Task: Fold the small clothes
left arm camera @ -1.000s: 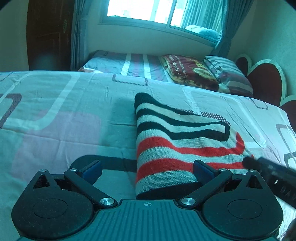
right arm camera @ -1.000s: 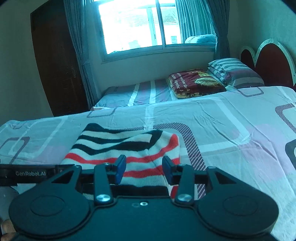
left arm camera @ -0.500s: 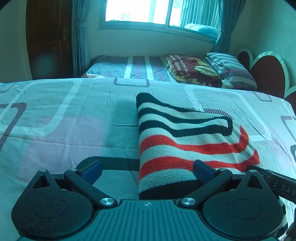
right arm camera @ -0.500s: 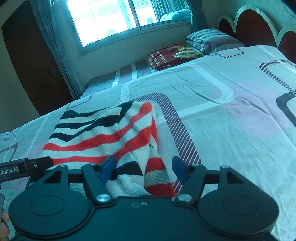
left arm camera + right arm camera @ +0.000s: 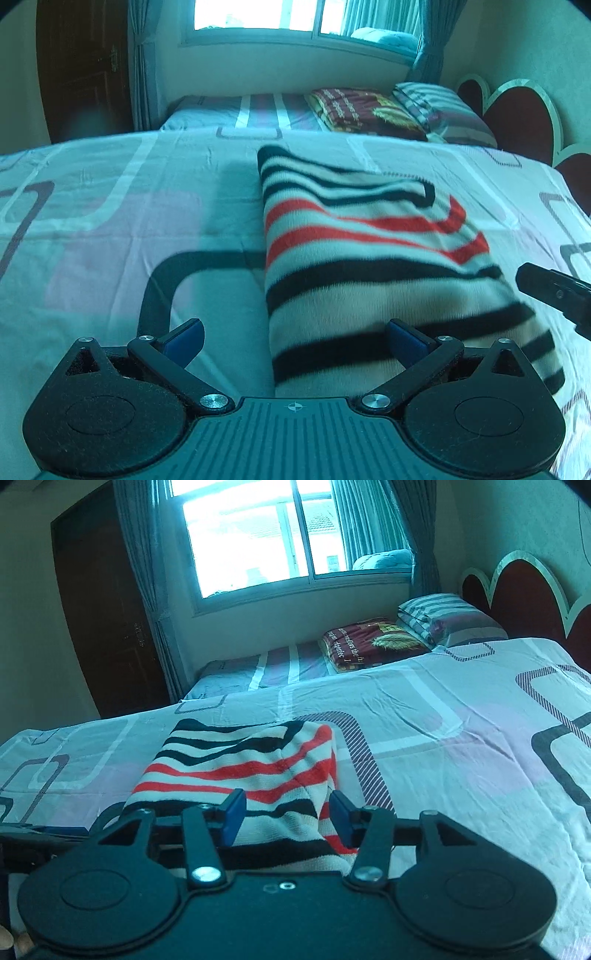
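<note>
Left gripper (image 5: pixel 294 338) jaws wide apart, gripping nothing. Right gripper (image 5: pixel 287 814) jaws half-spread, just been closing, folded striped sweater (image 5: pixel 243 771) between them, pads not pressing. Sweater lies on bedsheet (image 5: pixel 461 738), pillows (image 5: pixel 443 618) at 1 o'clock.

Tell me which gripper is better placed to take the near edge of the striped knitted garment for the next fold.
Right, probably. The right gripper has the striped knitted garment bunched between its pads, and its jaws have just been closing. The left gripper stands wide open, only one pad over the cloth.
</note>
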### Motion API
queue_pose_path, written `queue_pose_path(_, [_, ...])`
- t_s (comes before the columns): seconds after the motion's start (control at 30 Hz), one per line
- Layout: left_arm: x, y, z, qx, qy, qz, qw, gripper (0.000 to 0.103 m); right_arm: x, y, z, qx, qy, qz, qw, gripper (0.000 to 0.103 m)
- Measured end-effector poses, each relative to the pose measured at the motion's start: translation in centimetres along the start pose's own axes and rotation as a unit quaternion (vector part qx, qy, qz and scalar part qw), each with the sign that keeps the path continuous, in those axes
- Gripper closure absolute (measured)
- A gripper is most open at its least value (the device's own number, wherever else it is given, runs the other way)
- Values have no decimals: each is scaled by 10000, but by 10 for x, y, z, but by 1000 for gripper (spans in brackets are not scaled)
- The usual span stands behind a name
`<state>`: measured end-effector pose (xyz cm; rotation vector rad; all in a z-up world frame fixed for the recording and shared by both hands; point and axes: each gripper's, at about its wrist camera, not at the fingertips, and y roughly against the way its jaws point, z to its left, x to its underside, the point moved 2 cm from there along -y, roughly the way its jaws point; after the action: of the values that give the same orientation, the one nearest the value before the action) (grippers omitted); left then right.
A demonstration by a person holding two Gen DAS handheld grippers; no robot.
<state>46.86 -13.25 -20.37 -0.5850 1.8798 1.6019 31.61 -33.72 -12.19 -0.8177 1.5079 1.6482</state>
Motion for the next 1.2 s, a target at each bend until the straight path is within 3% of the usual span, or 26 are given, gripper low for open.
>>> queue_pose_path(0.13, [14,-3,3,77,125,186,9997,0,25,2,1,84,250,251,9993,57])
queue_pose_path(0.23, [22,-9,2,91,105,297,9995,0,49,-16,-10,402,319,701,9962,55])
queue_pose_path(0.3, [23,-9,1,64,99,294,9995,0,56,-18,-24,285,-140,765,9966,51])
queue_pose_path(0.37, [22,-8,-1,49,46,310,9995,0,54,-19,-33,179,-609,870,9942,51])
queue_pose_path(0.5, [22,-5,-2,51,4,384,9992,0,53,-15,-21,326,-264,858,9954,50])
queue_pose_path(0.67, [21,-1,-1,114,2,462,9989,0,50,-7,-21,356,-400,894,9946,47])
queue_pose_path(0.9, [14,15,4,228,-23,344,9991,0,35,10,-19,381,-424,664,9962,33])
queue_pose_path(1.03, [1,25,17,324,112,201,9992,0,20,15,-18,241,-480,509,9973,19])
queue_pose_path(1.2, [-19,16,35,372,381,317,9981,0,2,1,-22,77,-691,572,9959,16])
